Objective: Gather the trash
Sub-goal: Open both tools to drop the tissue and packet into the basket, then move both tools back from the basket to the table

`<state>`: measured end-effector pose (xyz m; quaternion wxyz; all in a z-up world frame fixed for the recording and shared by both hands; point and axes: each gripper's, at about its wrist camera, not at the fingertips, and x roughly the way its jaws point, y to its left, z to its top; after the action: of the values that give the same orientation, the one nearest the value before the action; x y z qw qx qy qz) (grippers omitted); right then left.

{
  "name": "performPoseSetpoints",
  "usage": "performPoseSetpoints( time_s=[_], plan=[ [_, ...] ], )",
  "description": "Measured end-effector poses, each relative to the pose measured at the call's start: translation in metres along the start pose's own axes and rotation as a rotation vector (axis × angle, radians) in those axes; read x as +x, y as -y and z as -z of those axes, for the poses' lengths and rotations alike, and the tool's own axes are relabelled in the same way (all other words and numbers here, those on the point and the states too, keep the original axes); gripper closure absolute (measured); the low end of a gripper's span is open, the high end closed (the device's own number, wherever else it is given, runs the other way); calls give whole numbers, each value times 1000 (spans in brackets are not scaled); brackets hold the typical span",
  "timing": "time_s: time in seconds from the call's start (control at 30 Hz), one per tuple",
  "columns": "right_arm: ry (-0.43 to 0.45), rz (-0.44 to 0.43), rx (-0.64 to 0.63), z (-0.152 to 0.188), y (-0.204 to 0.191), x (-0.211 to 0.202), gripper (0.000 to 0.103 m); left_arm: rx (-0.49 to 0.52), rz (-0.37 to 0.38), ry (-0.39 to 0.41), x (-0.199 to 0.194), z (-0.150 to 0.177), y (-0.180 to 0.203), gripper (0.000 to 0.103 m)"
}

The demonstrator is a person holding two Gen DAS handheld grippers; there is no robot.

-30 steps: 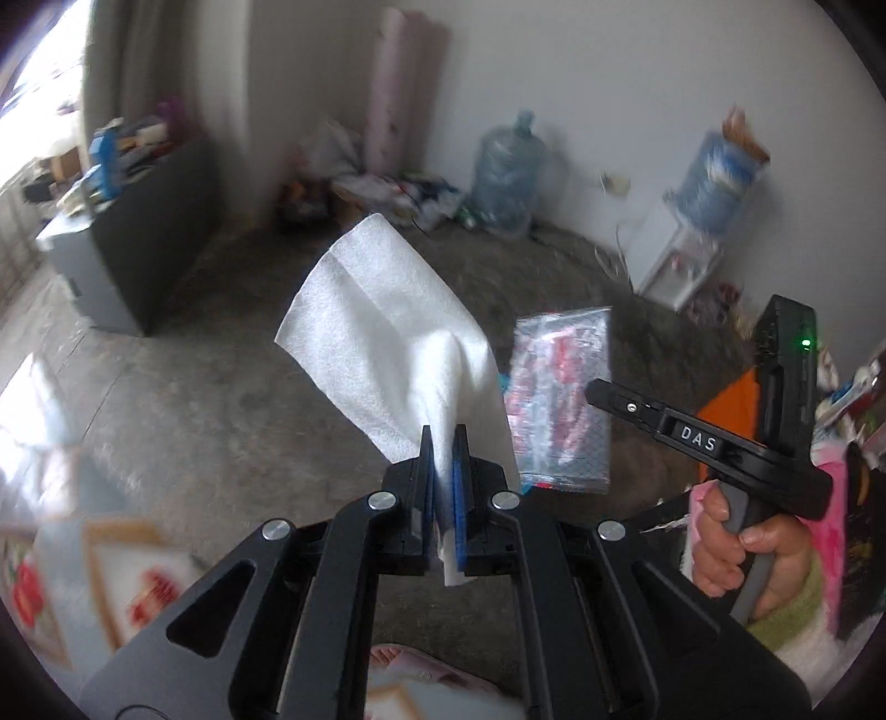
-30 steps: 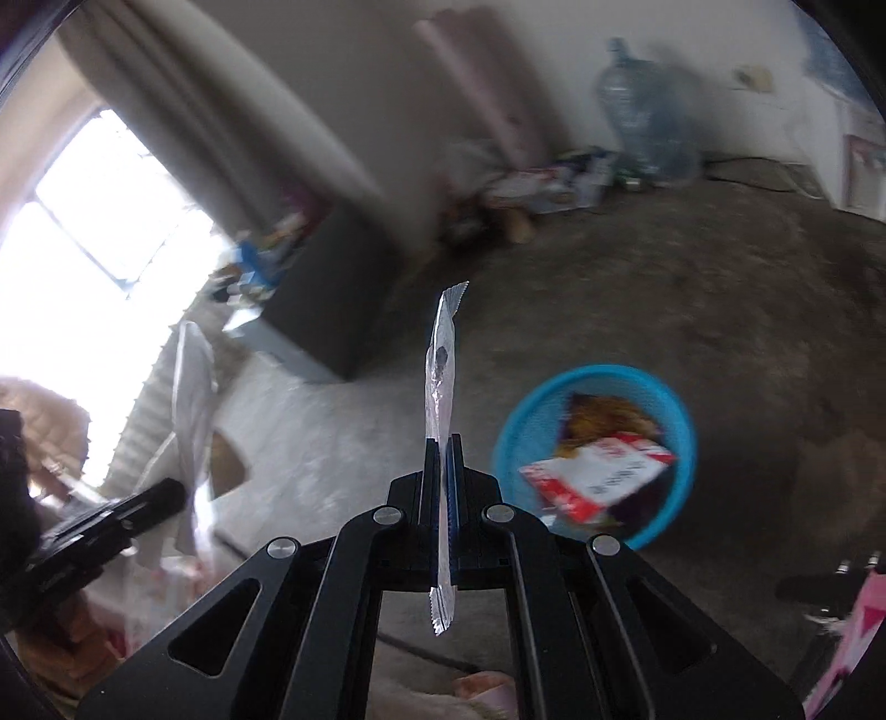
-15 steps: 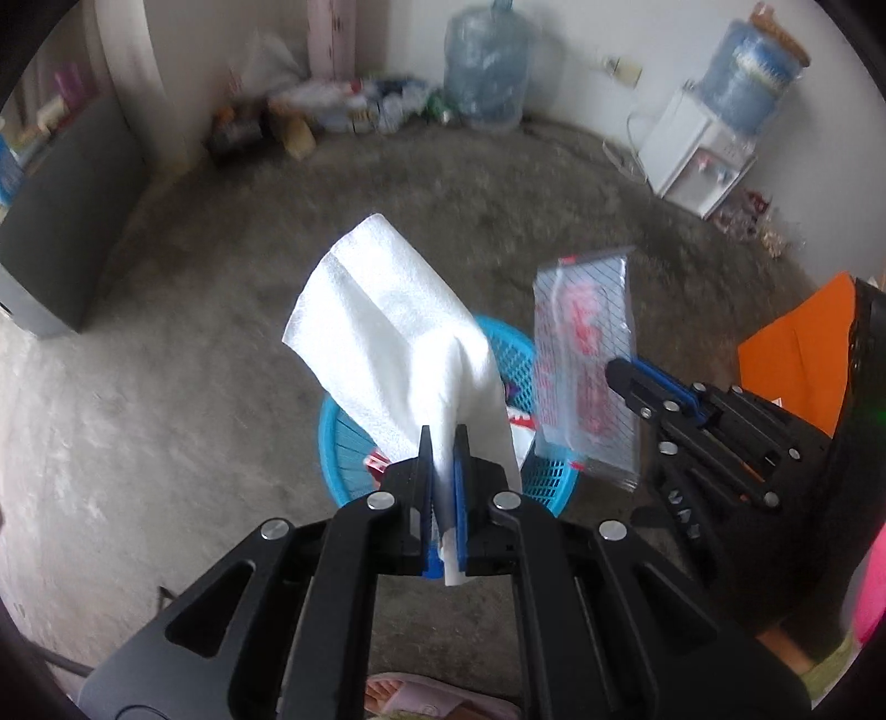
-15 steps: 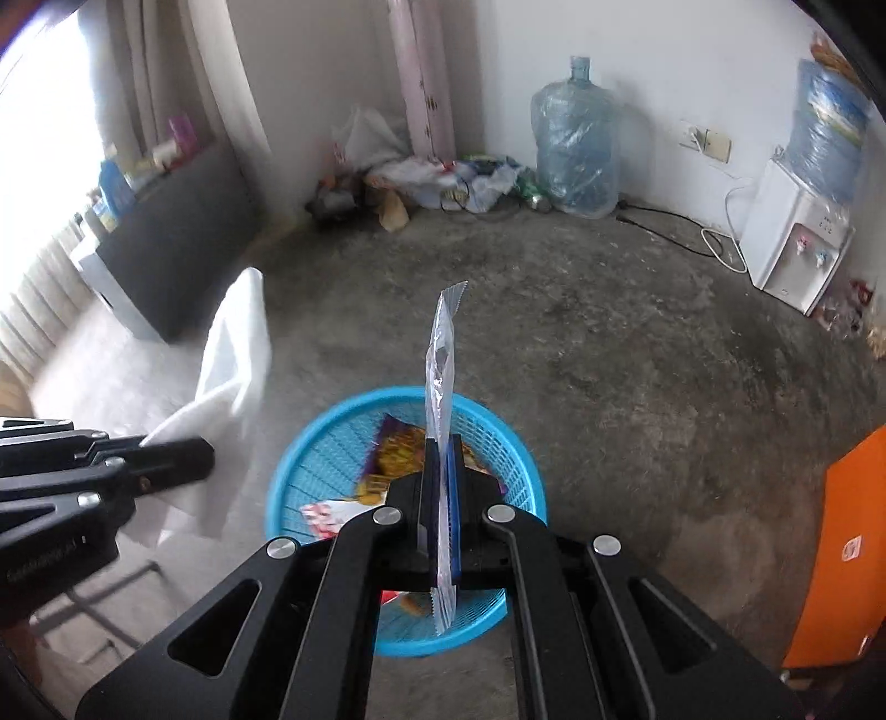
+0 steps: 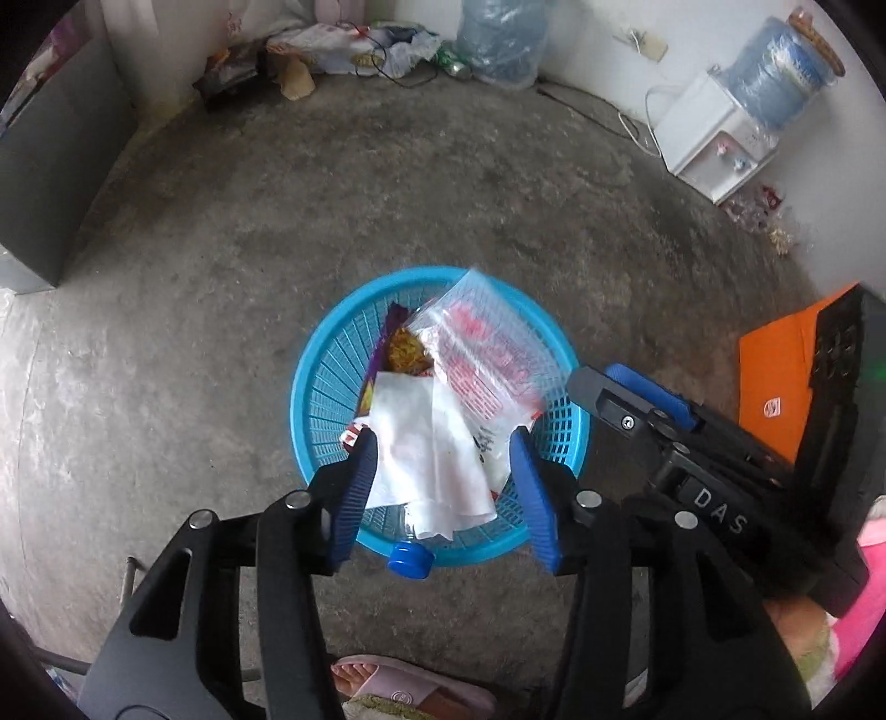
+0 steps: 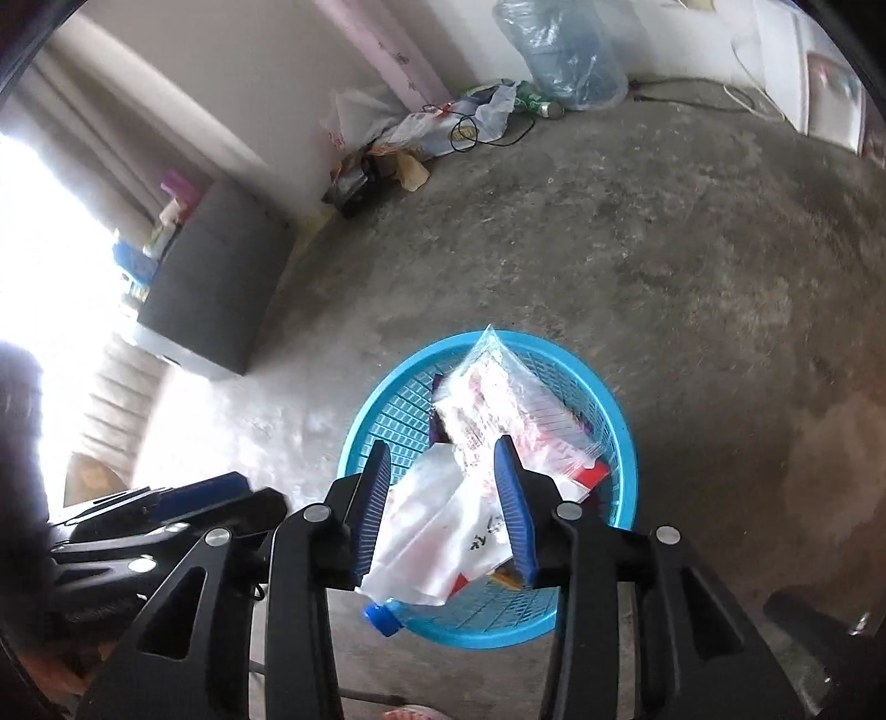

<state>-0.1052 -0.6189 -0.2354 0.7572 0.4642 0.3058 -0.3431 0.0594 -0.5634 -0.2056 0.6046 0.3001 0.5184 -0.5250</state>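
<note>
A blue plastic basket (image 5: 326, 360) (image 6: 387, 387) stands on the concrete floor right under both grippers. In it lie a white tissue (image 5: 426, 454) (image 6: 426, 515), a clear bag with red print (image 5: 482, 349) (image 6: 498, 399), snack wrappers and a bottle with a blue cap (image 5: 410, 559) (image 6: 382, 617). My left gripper (image 5: 443, 443) hangs over the basket with its jaws opening; the tissue lies loose below them, not pinched. The jaws of my right gripper (image 6: 442, 446) are opening too, above the bag and tissue, and grip nothing. It also shows at the right in the left wrist view.
A water dispenser (image 5: 714, 138) and a large water jug (image 5: 498, 39) stand at the far wall beside a heap of bags and cables (image 5: 343, 50). A grey cabinet (image 6: 216, 288) is on the left, an orange box (image 5: 775, 382) on the right. A slippered foot (image 5: 398, 687) is near the basket.
Both grippers came down over the basket and opened. The left one let go of the tissue and the right one of the clear bag; both now lie in the basket.
</note>
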Motion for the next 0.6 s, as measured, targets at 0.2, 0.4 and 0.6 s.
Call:
performPoseSetpoints(
  time_s=[0.2, 0.4, 0.6],
  plan=[
    [-2, -18, 42, 0, 4, -4, 65, -28, -22, 51, -41, -4, -9, 52],
    [2, -44, 33, 8, -12, -18, 65, -7, -71, 120, -108, 6, -22, 46],
    [36, -111, -25, 12, -50, -51, 65, -15, -97, 225, -196, 34, -40, 42]
  ],
)
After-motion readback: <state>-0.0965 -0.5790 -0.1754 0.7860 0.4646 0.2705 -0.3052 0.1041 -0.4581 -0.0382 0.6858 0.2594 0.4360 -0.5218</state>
